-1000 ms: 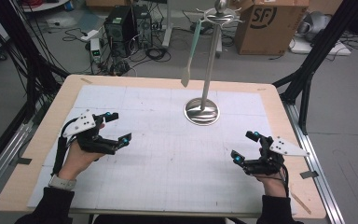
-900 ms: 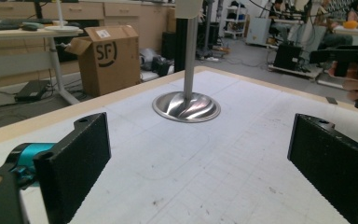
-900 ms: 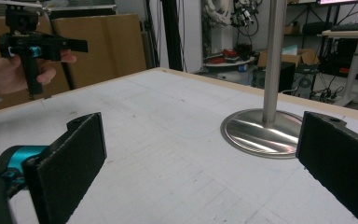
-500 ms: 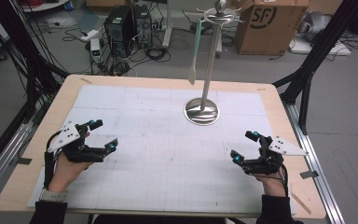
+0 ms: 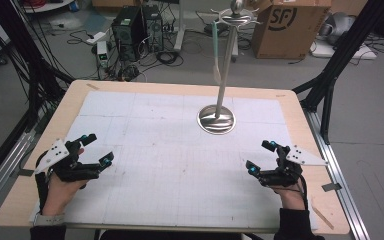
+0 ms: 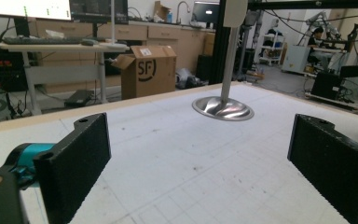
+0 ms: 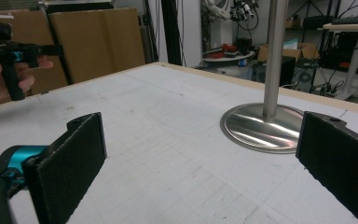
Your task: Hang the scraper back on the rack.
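1. The stand [image 5: 216,119] is on the far right part of the table [image 5: 25,197], with its round steel base flat on the white mat [image 5: 170,160] and a thin pole going up.
2. A pale green spatula [image 5: 216,55] hangs from the ring at the top of the pole, on its left side, free in the air, well above the table.
3. The left gripper [image 5: 94,150] is held at the near left, well apart from the stand. Its jaws are wide open and hold nothing.
4. The right gripper [image 5: 260,156] is at the near right, nearer to the stand, just in front of the base. Its jaws are also wide open and empty.
5. I think the spatula is light, with a stiff handle and a softer blade, so it will swing if pushed.
6. The best place to hold it looks like the middle of the handle, then lift it up off the hook.
7. The steel base looks heavy and smooth, so the stand should stay in place.
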A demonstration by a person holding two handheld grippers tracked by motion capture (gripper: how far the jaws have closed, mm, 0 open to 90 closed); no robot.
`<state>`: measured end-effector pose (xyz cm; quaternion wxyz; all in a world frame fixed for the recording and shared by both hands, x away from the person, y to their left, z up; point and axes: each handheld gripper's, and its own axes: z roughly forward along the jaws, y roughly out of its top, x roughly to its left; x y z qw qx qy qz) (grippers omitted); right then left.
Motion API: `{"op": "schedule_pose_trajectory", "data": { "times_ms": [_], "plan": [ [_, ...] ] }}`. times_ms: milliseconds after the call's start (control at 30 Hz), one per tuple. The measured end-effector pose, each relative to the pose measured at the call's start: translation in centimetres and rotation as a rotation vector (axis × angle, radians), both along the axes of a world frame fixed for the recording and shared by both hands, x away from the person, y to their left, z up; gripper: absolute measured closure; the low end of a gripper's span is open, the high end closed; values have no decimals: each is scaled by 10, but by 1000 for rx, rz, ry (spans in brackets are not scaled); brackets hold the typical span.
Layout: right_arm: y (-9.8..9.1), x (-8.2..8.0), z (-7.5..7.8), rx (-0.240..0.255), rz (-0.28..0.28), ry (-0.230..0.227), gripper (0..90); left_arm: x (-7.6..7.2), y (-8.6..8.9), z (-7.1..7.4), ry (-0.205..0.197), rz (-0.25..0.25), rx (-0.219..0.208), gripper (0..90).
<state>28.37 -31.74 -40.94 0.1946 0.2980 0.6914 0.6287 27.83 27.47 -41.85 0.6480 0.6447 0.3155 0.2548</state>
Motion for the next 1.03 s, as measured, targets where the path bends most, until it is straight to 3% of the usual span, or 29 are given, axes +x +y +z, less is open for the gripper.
{"op": "schedule_pose_trajectory", "data": {
  "times_ms": [467, 800, 1033],
  "plan": [
    [-1, 2, -1, -4, -12, -2, 6, -14, 14, -10, 22, 23, 10, 65],
    [-4, 1, 0, 15, -38, -6, 6, -22, 17, -4, -7, 76, -10, 65],
    [-4, 2, -1, 8, -37, -12, 6, -23, 17, -3, -4, 64, -12, 65]
  ]
}}
